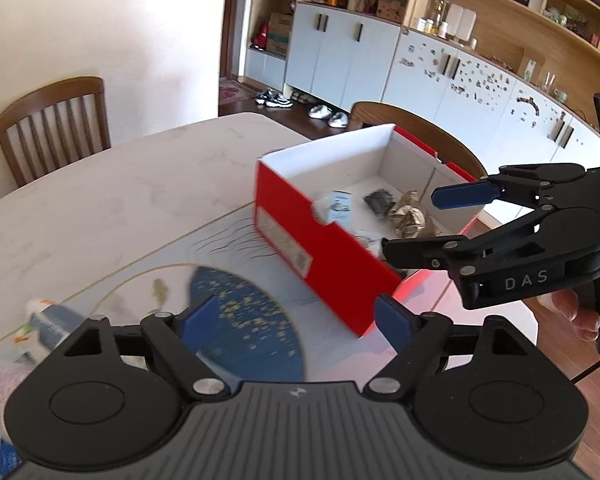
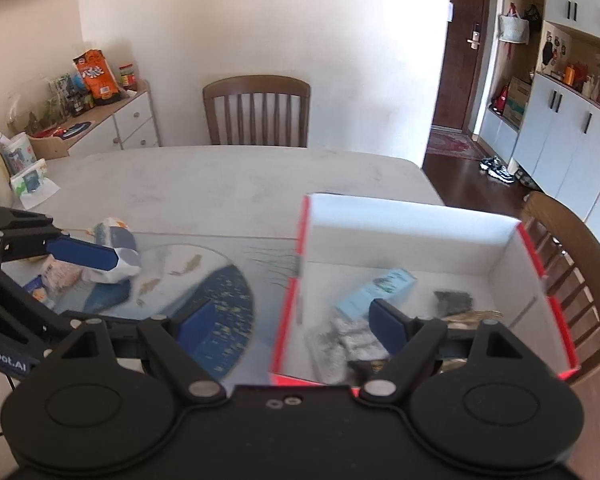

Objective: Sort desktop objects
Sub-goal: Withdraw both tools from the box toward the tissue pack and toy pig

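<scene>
Where the pale worktop (image 2: 228, 176) meets a printed blue-and-white mat (image 2: 220, 304), a red shoebox (image 1: 320, 240) with a white interior, open-topped, resting partly on the mat's right side. Inside the box: a light blue carton (image 2: 376, 288), a dark crumpled item (image 2: 454, 302), a brownish crinkled wrapper (image 1: 410, 216) and a silvery packet (image 2: 348, 340), lying loose on the floor of the box. Left tongs (image 1: 296, 326) released, blue pads spread wide, nothing between them, hovering over the mat just beside the box's near corner. Right tongs (image 2: 292, 324) likewise released and empty, straddling the box's left wall, one blue pad above the mat, the other above the box contents. On the mat's left side, a small cluster of unsorted packets (image 2: 112, 256), blurred, including a white-and-blue pouch (image 1: 48, 320) and a pale snack bag (image 2: 60, 276). Wooden chair (image 2: 256, 110) at the worktop's far side. White cabinets (image 1: 380, 52) and open shelving beyond.
</scene>
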A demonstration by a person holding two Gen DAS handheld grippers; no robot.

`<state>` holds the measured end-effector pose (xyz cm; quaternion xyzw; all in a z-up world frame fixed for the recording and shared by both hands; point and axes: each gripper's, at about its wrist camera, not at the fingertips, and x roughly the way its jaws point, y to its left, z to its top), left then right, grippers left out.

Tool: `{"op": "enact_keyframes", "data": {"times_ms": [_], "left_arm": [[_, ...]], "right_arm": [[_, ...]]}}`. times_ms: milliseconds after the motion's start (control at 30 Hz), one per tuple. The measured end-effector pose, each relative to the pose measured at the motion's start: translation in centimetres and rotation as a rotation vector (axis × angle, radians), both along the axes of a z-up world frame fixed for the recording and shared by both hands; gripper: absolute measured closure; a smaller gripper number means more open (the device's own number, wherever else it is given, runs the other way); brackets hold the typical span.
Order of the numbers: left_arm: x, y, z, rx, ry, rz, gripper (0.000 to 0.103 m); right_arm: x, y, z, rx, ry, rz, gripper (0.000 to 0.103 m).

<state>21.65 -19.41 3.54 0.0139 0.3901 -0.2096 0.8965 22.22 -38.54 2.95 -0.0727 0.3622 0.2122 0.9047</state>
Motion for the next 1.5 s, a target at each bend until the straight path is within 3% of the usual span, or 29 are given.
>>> {"op": "enact_keyframes", "data": {"times_ms": [100,233,300,900,1200,1500], "left_arm": [[-0.7,2.4,0.0,-0.004,-0.011,0.023,0.017],[-1.5,5.7,-0.2,-0.010,-0.022,0.073,0.003],[-1.9,7.3,-0.4,0.002,-0.035,0.096,0.001],[-3.6,21.4,-3.1,0.016,-0.013,0.282,0.000],[-3.3,25.4,-3.8,0.002,-0.005,0.327,0.000],[-2.3,28.3,-5.3,0.044,0.018,0.334,0.000]], "right_arm": [[-0.2,2.3,0.0,0.000,-0.009,0.014,0.019],[-0.2,5.4,0.1,0.007,-0.020,0.042,0.019],[-0.3,6.9,0.1,0.010,-0.023,0.054,0.019],[1.2,18.9,-2.0,-0.001,0.009,0.181,0.019],[2.5,22.7,-3.2,-0.017,0.021,0.222,0.019],[4.6,25.5,-5.7,-0.042,0.071,0.232,0.019]]}}
